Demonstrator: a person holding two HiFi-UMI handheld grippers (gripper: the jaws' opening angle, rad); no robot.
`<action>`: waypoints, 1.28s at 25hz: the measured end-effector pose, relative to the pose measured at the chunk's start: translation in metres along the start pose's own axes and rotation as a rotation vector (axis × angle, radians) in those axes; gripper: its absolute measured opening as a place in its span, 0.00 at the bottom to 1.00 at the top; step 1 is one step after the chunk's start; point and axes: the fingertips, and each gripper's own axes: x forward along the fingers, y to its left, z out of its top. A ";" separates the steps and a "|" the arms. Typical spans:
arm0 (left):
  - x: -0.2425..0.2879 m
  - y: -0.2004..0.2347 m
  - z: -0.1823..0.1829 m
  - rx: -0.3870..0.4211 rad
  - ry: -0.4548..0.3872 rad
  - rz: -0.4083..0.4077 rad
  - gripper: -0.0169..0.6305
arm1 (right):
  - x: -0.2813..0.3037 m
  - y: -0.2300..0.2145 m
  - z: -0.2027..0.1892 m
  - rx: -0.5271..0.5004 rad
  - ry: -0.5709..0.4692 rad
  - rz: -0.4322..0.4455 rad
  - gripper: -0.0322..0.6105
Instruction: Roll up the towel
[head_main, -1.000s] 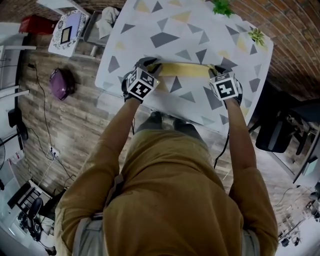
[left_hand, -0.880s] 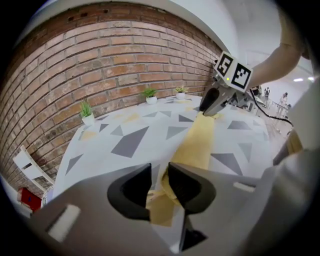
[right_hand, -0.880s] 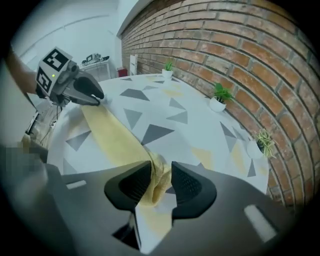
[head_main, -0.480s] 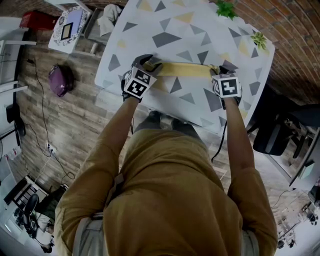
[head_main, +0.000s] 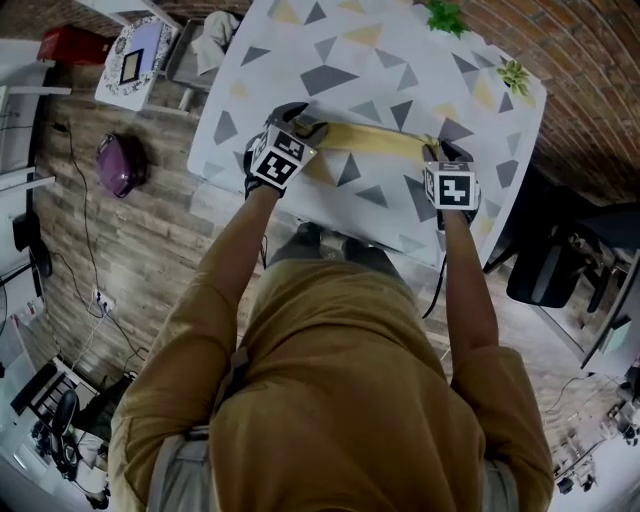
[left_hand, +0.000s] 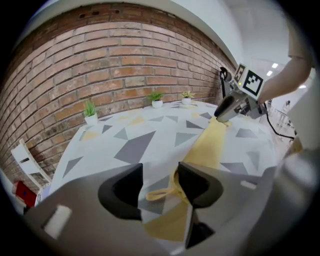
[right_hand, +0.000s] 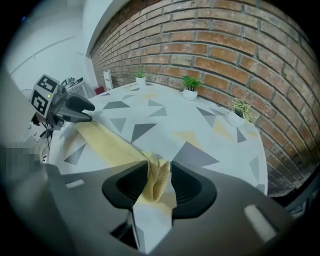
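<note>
A yellow towel (head_main: 370, 138), folded into a long narrow strip, lies across the patterned table (head_main: 330, 60) between my two grippers. My left gripper (head_main: 306, 128) is at the strip's left end. Its jaws (left_hand: 160, 182) have just been opening and stand apart, with the towel's corner and a small loop (left_hand: 159, 194) lying loose between them. My right gripper (head_main: 436, 152) is at the other end. Its jaws (right_hand: 159, 182) have just been opening a little, and an upright fold of the towel (right_hand: 156, 180) fills the gap and touches both pads.
Small potted plants (head_main: 445, 15) (head_main: 513, 72) stand along the table's far edge by the brick wall. The near table edge runs just behind both grippers. A purple bag (head_main: 122, 163) lies on the floor at left, and a dark chair (head_main: 550, 265) stands at right.
The right gripper has slid a little toward the near table edge and rolled, and the towel's right end went with it. The left gripper has stayed in place.
</note>
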 end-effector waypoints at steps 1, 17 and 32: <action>0.003 -0.001 0.003 0.024 -0.003 -0.010 0.40 | -0.004 0.000 -0.005 0.000 0.006 -0.004 0.28; 0.019 -0.002 0.021 0.076 -0.053 -0.070 0.40 | 0.007 -0.019 -0.010 0.180 0.043 0.022 0.29; -0.006 0.011 0.023 -0.144 -0.137 -0.124 0.45 | -0.024 -0.026 0.002 0.229 -0.126 0.165 0.36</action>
